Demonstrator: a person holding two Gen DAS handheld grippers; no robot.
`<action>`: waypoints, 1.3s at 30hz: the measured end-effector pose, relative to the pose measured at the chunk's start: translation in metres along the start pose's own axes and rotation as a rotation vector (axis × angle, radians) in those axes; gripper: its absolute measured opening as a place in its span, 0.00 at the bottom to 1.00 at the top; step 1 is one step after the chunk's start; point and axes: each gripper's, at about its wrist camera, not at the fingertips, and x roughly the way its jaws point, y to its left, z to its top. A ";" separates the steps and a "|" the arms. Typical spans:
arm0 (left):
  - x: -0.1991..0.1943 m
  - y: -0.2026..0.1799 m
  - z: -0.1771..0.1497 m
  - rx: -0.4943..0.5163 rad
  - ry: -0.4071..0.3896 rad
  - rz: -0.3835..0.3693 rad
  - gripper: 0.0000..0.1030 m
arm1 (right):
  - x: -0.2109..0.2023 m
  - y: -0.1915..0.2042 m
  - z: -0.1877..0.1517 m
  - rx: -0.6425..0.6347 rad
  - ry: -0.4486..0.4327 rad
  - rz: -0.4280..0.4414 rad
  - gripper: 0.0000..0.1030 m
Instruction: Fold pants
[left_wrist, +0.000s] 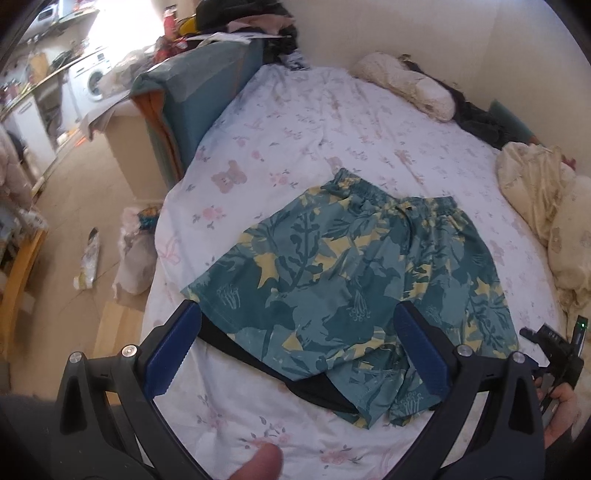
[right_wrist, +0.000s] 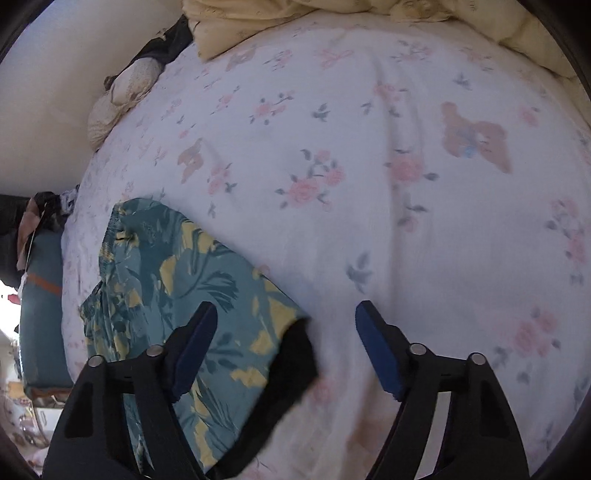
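Cluttered bedroom; bed (left_wrist: 295, 122) with floral sheet carries the pants (left_wrist: 343, 273), laid flat near the front edge, waistband toward the far side, hems toward us. We hover the left gripper (left_wrist: 295, 339) with jaws spread wide above the hems, holding nothing. Right gripper (right_wrist: 284, 347) likewise spread and empty over the pants' right edge, likely lining up a grab for the first fold.

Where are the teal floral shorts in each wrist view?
Left wrist: the teal floral shorts lie flat at centre frame, waistband far, hems between the open fingers of the left hand-held gripper.
Right wrist: lower left, leg hem under the left finger of the right hand-held gripper.
Shared landmark: the cream pillow against the wall, on the floral bedsheet.
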 end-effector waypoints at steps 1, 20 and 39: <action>0.002 -0.001 -0.001 -0.008 0.010 0.004 0.99 | 0.004 0.003 0.002 -0.017 0.004 -0.014 0.52; 0.128 -0.193 0.099 0.140 0.262 -0.067 0.98 | -0.061 0.045 -0.009 -0.234 -0.108 0.283 0.03; 0.274 -0.370 0.085 0.513 0.434 -0.057 0.39 | 0.043 0.057 -0.073 -0.227 0.366 0.271 0.03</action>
